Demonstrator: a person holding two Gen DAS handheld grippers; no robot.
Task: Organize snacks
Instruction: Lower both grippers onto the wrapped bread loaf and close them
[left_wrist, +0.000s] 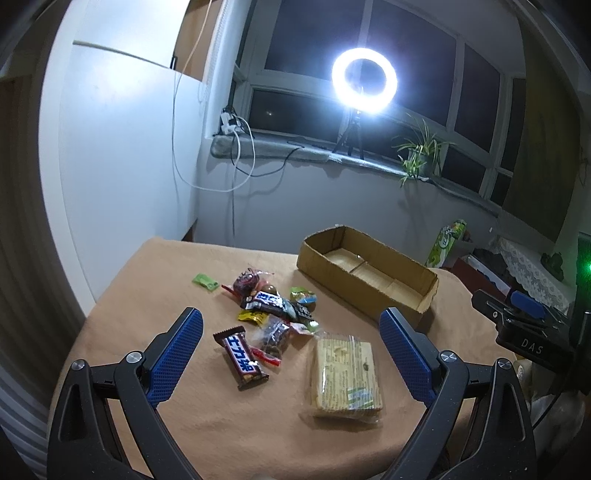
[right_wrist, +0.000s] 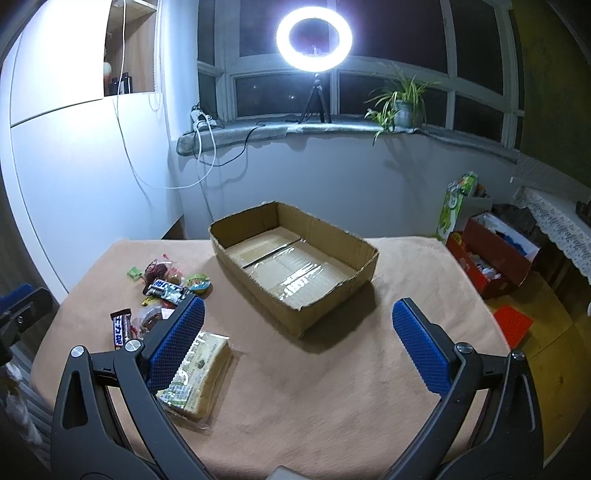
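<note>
An empty open cardboard box (left_wrist: 369, 275) (right_wrist: 295, 266) stands at the far side of the tan-covered table (left_wrist: 166, 266) (right_wrist: 332, 369). A pile of small wrapped snacks (left_wrist: 273, 302) (right_wrist: 166, 284) lies left of it. A brown candy bar (left_wrist: 242, 358) (right_wrist: 120, 326) lies nearer. A clear pack of yellow crackers (left_wrist: 345, 374) (right_wrist: 201, 373) lies at the near side. My left gripper (left_wrist: 291, 325) is open and empty above the snacks. My right gripper (right_wrist: 299, 314) is open and empty, near the box's front; its left finger hides part of the crackers.
A bright ring light on a tripod (left_wrist: 364, 79) (right_wrist: 314, 37) and a potted plant (left_wrist: 419, 151) (right_wrist: 402, 99) stand on the windowsill. Red boxes (right_wrist: 495, 254) and a green carton (right_wrist: 454, 206) sit on the floor at the right. A white wall and cables are at the left.
</note>
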